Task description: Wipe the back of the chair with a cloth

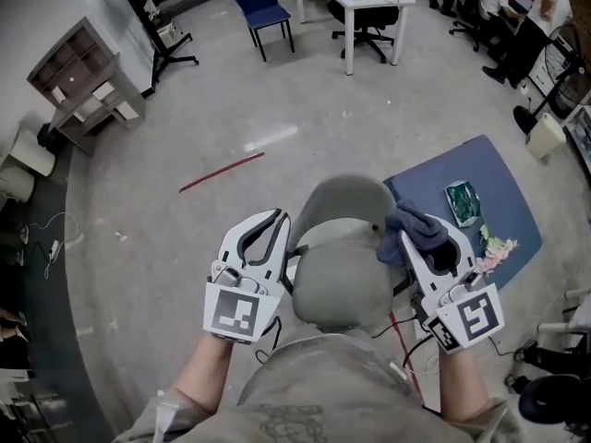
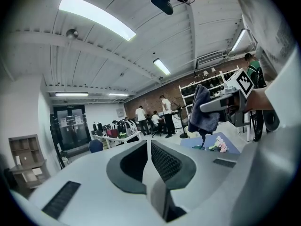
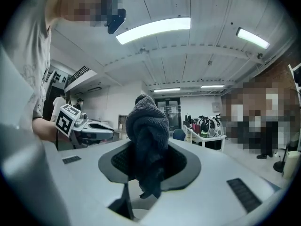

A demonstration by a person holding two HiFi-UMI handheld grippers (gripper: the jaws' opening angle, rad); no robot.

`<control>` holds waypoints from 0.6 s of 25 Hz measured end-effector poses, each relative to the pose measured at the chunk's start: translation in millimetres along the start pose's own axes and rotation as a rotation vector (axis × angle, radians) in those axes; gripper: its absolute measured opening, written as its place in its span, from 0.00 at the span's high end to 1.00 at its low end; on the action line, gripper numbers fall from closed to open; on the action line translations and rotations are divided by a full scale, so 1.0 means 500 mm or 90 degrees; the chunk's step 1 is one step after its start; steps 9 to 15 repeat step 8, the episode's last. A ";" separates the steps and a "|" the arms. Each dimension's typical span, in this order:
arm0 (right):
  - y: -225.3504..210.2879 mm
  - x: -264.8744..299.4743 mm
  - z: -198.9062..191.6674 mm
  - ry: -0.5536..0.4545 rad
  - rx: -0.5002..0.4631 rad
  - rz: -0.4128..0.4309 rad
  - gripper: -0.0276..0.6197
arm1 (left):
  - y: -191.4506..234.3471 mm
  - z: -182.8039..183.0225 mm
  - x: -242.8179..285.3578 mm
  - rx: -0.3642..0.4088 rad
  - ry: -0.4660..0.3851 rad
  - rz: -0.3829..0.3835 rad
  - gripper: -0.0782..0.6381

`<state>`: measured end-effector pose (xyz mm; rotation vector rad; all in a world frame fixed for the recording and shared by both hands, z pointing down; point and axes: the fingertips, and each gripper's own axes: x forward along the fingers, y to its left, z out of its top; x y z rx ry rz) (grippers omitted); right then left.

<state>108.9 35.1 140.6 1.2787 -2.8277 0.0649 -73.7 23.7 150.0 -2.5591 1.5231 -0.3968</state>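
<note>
A grey chair [image 1: 343, 212] stands right in front of me in the head view, with the rounded top of its back [image 1: 340, 289] nearest to me. My left gripper [image 1: 276, 220] is beside the back's left edge, its jaws shut with nothing between them [image 2: 149, 147]. My right gripper [image 1: 417, 229] is at the back's right edge, shut on a dark blue-grey cloth [image 1: 413, 232]. The cloth [image 3: 146, 140] bunches over the jaws and hangs down between them. The cloth [image 2: 203, 112] also dangles from the right gripper in the left gripper view. Neither gripper view shows the chair.
A blue mat [image 1: 508, 187] lies on the floor right of the chair, with a green item [image 1: 462, 201] and a pale flowery rag [image 1: 494, 252]. A red stick [image 1: 222, 172] lies ahead. Farther off are a blue chair [image 1: 263, 7], a white table [image 1: 355, 7], a shelf [image 1: 83, 81] and seated people.
</note>
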 end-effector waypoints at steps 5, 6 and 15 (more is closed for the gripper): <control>-0.001 0.010 0.009 -0.007 0.002 0.003 0.74 | -0.001 0.012 -0.007 0.007 -0.005 -0.002 0.84; 0.002 0.012 0.014 -0.008 0.002 0.003 0.74 | 0.001 0.016 -0.009 0.008 -0.005 -0.003 0.84; 0.008 0.016 0.024 -0.010 0.001 0.005 0.74 | 0.004 0.026 -0.015 0.010 -0.007 -0.004 0.84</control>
